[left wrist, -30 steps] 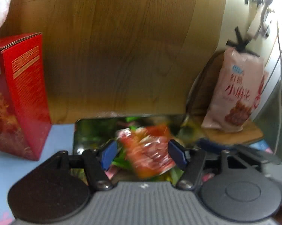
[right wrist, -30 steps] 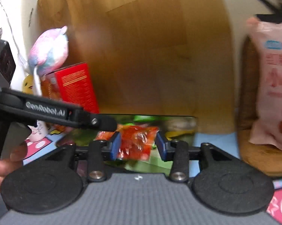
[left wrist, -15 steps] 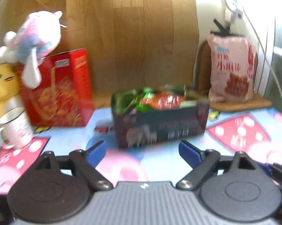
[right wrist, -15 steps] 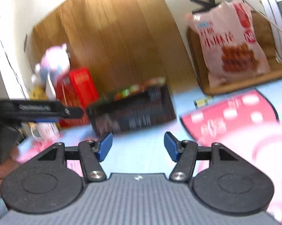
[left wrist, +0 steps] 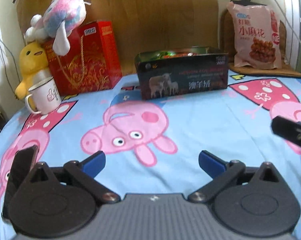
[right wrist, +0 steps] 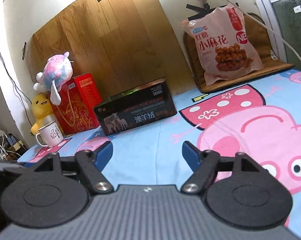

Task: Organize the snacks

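Left wrist view: left gripper (left wrist: 152, 162) spread wide, jaws just been opening, nothing between them, only bare cloth (left wrist: 200, 124) beneath. Box (left wrist: 183, 76) well ahead and slightly right of the jaws, open top crammed with snacks (left wrist: 176, 54) in green and orange wrappers. Long axis across the view, printed long side facing the gripper, right end slightly raised in the picture. Pink bag (left wrist: 255, 38) far ahead to the right, upright on a mat, well apart from the box. Tip of the other tool at right edge.

Right wrist view: right gripper (right wrist: 147, 153) also spread and empty, jaws just been opening. Box ahead, a little left of the jaws, long axis slanting up to the right, 1 corner nearest. Bag ahead to the right, standing, leaning back.

Judged: pull-back after a drop, snacks apparently stowed. Best to keep both jaws wide, stay clear of the box rim, and, if the bag is next, approach its lower edge squarely with 2 grippers.
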Available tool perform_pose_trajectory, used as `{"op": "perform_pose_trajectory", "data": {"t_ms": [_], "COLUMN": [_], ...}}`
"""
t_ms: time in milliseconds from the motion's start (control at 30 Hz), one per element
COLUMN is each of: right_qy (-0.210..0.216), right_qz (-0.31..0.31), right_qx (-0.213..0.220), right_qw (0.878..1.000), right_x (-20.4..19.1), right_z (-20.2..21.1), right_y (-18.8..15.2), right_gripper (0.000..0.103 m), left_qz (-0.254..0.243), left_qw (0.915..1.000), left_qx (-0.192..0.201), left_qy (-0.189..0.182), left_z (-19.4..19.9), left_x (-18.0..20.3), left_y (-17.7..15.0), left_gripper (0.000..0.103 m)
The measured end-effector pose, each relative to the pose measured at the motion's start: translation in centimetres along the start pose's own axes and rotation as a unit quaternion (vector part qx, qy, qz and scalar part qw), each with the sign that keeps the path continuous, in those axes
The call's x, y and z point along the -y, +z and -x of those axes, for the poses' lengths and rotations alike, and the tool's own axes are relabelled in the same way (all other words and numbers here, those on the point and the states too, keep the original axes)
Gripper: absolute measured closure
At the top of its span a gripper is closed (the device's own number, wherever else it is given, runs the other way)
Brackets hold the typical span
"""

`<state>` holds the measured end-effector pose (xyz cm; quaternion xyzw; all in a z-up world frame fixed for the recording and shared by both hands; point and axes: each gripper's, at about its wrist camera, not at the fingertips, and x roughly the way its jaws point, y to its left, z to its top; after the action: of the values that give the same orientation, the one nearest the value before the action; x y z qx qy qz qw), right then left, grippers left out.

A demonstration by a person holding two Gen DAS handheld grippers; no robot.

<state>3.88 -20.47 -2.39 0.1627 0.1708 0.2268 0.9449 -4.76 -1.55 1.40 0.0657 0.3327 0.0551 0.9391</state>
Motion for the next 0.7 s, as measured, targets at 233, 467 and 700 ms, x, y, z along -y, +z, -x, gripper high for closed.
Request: {"op": "perform_pose_trajectory", "data": {"t_ms": [233, 467, 700], "right_qy": [-0.002, -0.002, -0.002], "right_qz": [-0.013, -0.015, -0.005], "right_qx": [-0.012, -0.014, 0.003], "right_qw": [1.000, 1.000, 1.000], "right_x": [0.0, 0.2, 0.2], "right_z": [-0.9, -1.3, -1.1], "right_y": [-0.5, -0.7, -0.6], "right_gripper": [0.016, 0.016, 0.015], "left_qz": [0.020, 0.015, 0.011], "left_qw": [0.9997, 0.9991, 0.9989], "left_qx": [-0.013, -0.011, -0.010], "left_qy": [0.011, 0.039, 0.045], "left_z": [-0.6, -1.2, -1.8], "left_x": [-1.0, -0.9, -0.7], "left_y": [-0.8, -0.9, -0.9], "left_gripper": [0.000, 0.000, 0.000]}}
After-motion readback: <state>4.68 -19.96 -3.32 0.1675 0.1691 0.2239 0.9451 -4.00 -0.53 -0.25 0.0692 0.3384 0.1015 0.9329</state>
